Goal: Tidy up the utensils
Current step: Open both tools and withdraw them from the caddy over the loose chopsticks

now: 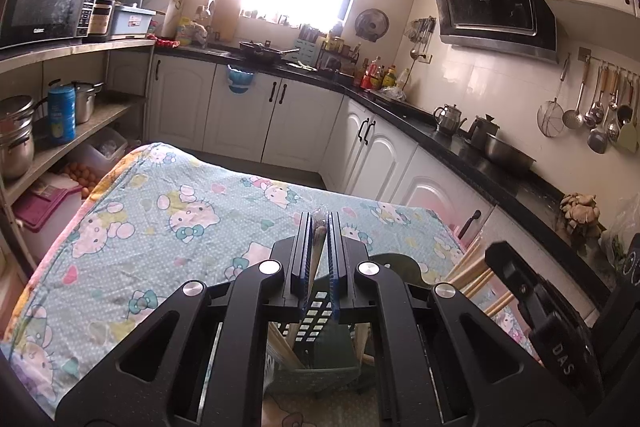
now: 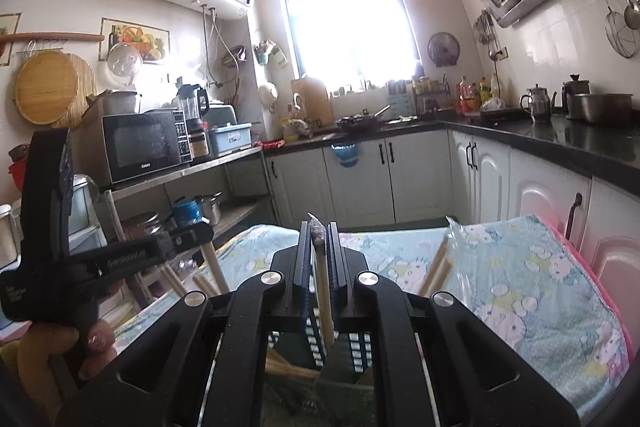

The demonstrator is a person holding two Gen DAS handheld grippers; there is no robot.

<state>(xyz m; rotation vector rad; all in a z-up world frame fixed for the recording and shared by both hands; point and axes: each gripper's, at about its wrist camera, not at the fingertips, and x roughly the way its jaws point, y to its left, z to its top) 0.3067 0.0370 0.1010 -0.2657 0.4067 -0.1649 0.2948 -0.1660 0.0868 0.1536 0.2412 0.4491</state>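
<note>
**Both grippers hold wrapped chopsticks over the caddy**

The left gripper (image 1: 319,227) is closed on a wrapped chopstick pair (image 1: 316,251). Its long axis runs along the fingers, with the wrapper tip poking out past the fingertips and the lower end pointing down toward the green caddy (image 1: 320,359). The right gripper (image 2: 319,231) is likewise clamped on a chopstick pair (image 2: 323,291), which stands nearly upright with its lower end dropping into the caddy (image 2: 340,375) directly below the jaws.

The caddy sits on the cartoon-print cloth (image 1: 160,211), under both grippers. Several loose chopsticks (image 2: 434,273) already lean inside it, fanning out toward the caddy's right and left sides.

The coming move likely depends on vertical alignment: each stick's axis already points into the caddy. The right stick looks deeper in, so that hand seems closer to release. The leaning sticks could block a clean drop.
</note>
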